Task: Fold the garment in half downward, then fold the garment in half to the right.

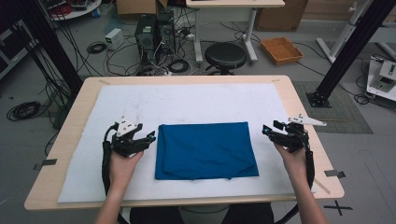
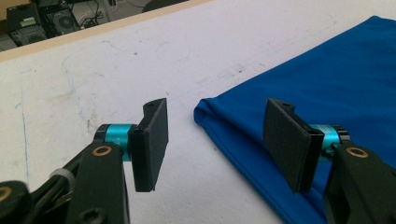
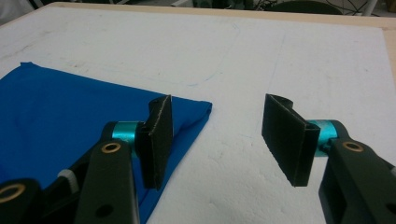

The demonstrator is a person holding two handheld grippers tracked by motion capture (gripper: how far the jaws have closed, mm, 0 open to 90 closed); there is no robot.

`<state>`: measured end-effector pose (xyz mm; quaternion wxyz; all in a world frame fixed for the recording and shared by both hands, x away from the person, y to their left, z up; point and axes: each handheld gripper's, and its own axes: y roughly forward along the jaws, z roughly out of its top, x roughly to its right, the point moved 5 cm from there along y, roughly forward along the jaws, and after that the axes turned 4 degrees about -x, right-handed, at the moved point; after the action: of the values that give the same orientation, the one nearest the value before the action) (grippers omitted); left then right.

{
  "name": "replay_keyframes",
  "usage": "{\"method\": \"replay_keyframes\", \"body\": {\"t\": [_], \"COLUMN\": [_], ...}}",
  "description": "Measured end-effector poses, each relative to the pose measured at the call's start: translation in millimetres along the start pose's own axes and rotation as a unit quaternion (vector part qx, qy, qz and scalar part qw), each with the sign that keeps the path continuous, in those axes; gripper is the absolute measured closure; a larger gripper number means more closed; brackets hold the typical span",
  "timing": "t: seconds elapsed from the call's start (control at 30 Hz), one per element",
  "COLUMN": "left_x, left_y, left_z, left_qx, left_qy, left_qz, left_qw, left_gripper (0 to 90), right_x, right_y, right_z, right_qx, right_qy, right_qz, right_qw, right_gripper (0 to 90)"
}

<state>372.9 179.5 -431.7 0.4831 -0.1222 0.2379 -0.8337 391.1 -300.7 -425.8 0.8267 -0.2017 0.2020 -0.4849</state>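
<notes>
Cloth: a folded, deep-blue rectangle of soft fabric [image 1: 205, 150] is laid flat near the middle of the white foam mat [image 1: 187, 100] that covers the pale wooden desk [image 1: 301, 112]; a loose fold is seen along its 6 o'clock edge.
Left gripper: the black left gripper [image 1: 151, 137] is held just beside the cloth's 9 o'clock edge, toward the far corner; its jaws are spread wide, nothing between them, and in the left gripper view [image 2: 219, 140] the cloth's corner [image 2: 208, 112] is framed by the gap.
Right gripper: the black right gripper [image 1: 266, 131] is held near the cloth's 3 o'clock edge, a little apart from it; its jaws are likewise spread and empty, with the far corner [image 3: 198, 109] seen just past one jaw in the right gripper view [image 3: 219, 137].
Step in hand: an approach to the two far corners is judged to be under way, before any grasp is made.
Next move: each gripper would need to be lowered and slid inward until a corner lies between its jaws, then the jaws closed on every layer, so that the fabric can be lifted evenly.
</notes>
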Motion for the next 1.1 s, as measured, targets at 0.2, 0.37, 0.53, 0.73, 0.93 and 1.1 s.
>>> {"method": "replay_keyframes", "body": {"t": [0.2,0.37,0.53,0.73,0.93,1.1], "left_x": [1.1,2.7,3.1,6.0,13.9,27.9], "left_y": [-0.8,-2.5,-3.2,-2.9,-17.9,-28.6], "left_z": [0.7,0.9,1.0,-2.2,-9.8,-38.3], "left_qx": [0.002,0.003,0.001,-0.022,-0.024,-0.043], "left_qy": [0.000,0.001,-0.004,-0.027,-0.077,-0.120], "left_qz": [0.000,-0.003,-0.007,-0.007,-0.030,-0.052], "left_qw": [1.0000,1.0000,1.0000,0.9994,0.9963,0.9905], "left_gripper": [41.0,41.0,41.0,41.0,41.1,41.2], "right_x": [-1.0,-1.6,-2.6,-3.6,-3.6,-2.9], "right_y": [-0.3,-1.2,1.9,1.7,-2.5,-0.4], "right_z": [0.1,2.1,3.1,2.5,4.8,3.3], "right_qx": [0.001,0.005,0.002,0.003,0.009,0.005], "right_qy": [-0.001,0.001,0.000,-0.002,-0.004,-0.004], "right_qz": [0.001,0.000,0.000,-0.001,-0.003,-0.002], "right_qw": [1.0000,1.0000,1.0000,1.0000,0.9999,1.0000], "right_gripper": [43.5,43.4,43.0,42.6,42.4,42.4]}}
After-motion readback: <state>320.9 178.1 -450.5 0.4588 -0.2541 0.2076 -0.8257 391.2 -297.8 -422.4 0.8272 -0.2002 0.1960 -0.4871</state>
